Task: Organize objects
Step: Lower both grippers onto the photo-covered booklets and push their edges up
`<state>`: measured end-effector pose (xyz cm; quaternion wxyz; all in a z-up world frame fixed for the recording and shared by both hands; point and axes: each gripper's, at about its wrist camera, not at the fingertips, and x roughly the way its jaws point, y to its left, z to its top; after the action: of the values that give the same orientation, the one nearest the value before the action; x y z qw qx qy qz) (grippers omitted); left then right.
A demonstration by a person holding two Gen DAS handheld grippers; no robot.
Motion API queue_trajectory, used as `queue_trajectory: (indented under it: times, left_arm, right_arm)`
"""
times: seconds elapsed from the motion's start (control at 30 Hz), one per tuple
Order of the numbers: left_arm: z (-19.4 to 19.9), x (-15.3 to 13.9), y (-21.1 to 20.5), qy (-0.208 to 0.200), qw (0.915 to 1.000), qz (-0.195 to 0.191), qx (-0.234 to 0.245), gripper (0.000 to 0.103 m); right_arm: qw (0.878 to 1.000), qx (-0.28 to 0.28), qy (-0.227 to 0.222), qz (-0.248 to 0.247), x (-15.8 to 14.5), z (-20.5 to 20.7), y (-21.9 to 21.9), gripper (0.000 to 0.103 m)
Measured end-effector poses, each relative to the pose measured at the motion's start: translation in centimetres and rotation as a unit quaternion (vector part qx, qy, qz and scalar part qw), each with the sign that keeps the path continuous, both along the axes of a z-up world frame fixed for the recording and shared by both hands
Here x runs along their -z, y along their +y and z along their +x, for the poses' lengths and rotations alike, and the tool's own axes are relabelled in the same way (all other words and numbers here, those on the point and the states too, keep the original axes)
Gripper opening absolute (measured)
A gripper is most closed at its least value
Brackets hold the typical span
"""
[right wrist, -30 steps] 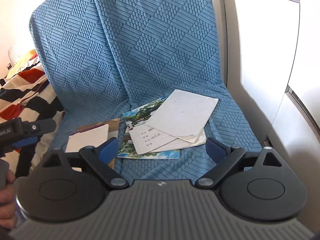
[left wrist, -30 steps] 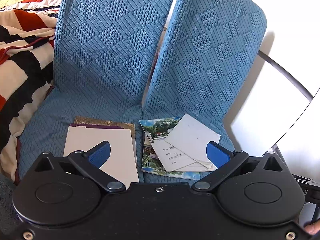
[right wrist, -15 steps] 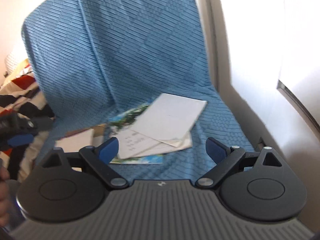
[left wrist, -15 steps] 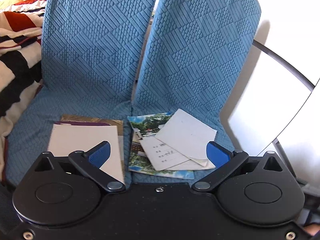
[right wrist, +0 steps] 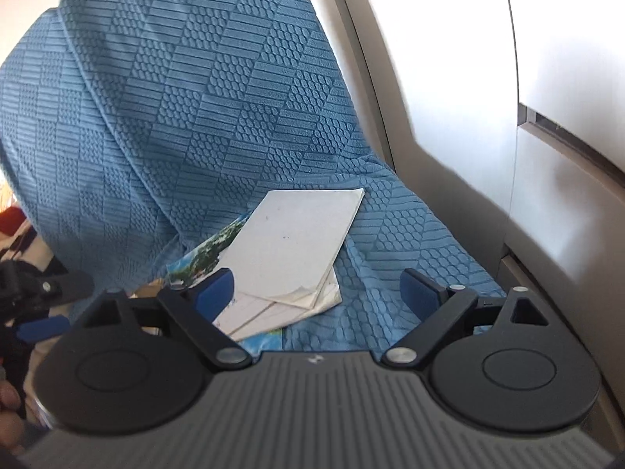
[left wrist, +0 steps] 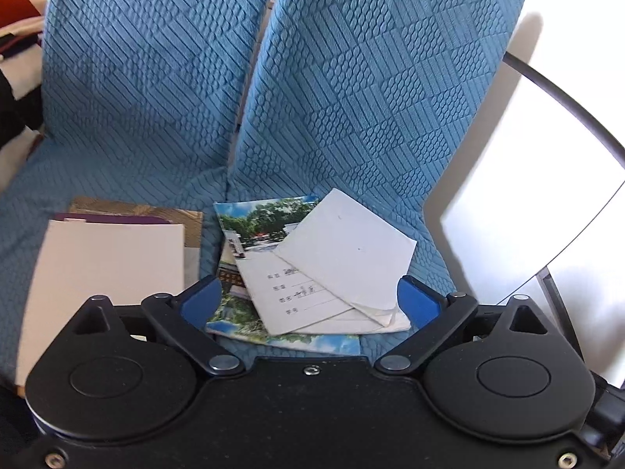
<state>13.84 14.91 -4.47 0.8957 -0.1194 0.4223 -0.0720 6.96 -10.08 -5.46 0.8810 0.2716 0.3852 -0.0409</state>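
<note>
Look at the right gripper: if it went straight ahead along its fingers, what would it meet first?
Probably the plain white booklet topping the loose pile on the blue seat cover. The right gripper is open and empty, with the booklet's corner between its fingers, though depth is unclear.

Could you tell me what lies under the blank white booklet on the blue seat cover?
Under the white booklet lies a lined form sheet, and below that a scenic photo booklet. Whatever else those layers cover is hidden.
</note>
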Motion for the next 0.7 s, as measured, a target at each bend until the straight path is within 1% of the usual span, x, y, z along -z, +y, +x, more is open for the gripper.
queue_trajectory:
  times: [0.03,0.13,0.23,0.3,0.33,0.37,0.43,0.5,0.6,0.67,0.7]
  left_arm:
    - [0.5,0.2,-0.2,0.003,1.0,0.0,-0.001,0.096]
    - [1.7,0.8,-0.7,0.005,0.9999,0.008,-0.007,0.096]
    - [2.9,1.5,-1.1,0.006,1.0,0.003,-0.006,0.095]
    - [3.8,2.1,-1.3,0.013,0.9999,0.0,-0.01,0.094]
    - [4.1,2.4,-1.5,0.016,0.9998,0.0,-0.011,0.094]
    - [4.5,2.7,-1.6,0.017,0.9998,0.001,-0.011,0.094]
    - [5.1,3.3,-1.8,0.019,0.9998,0.001,-0.01,0.094]
    - [5.8,4.0,-2.0,0.024,0.9997,0.0,-0.01,0.094]
    - [6.7,4.9,-2.3,0.033,0.9994,-0.004,-0.01,0.091]
    - [7.1,5.5,-2.4,0.038,0.9992,-0.011,-0.01,0.091]
    - [7.2,5.7,-2.5,0.04,0.999,-0.014,-0.011,0.09]
  right_arm:
    - [1.0,0.001,0.002,0.007,0.3,0.6,-0.1,0.087]
    - [0.999,0.003,0.01,0.037,1.7,2.2,-0.2,0.073]
    - [0.995,0.005,0.02,0.095,3.8,3.6,-0.5,0.065]
    - [0.993,0.001,0.03,0.117,5.3,4.5,-0.1,0.061]
    - [0.991,-0.003,0.041,0.13,6.2,5.0,0.1,0.054]
    - [0.988,-0.005,0.056,0.144,7.2,5.4,0.2,0.048]
    - [0.981,0.004,0.081,0.176,8.8,6.0,-0.1,0.046]
    - [0.974,0.018,0.087,0.211,9.9,6.3,-0.7,0.041]
    - [0.969,0.032,0.093,0.228,10.7,6.6,-1.2,0.04]
    - [0.967,0.037,0.103,0.232,11.1,6.9,-1.2,0.033]
    - [0.967,0.037,0.105,0.231,11.2,7.0,-1.2,0.032]
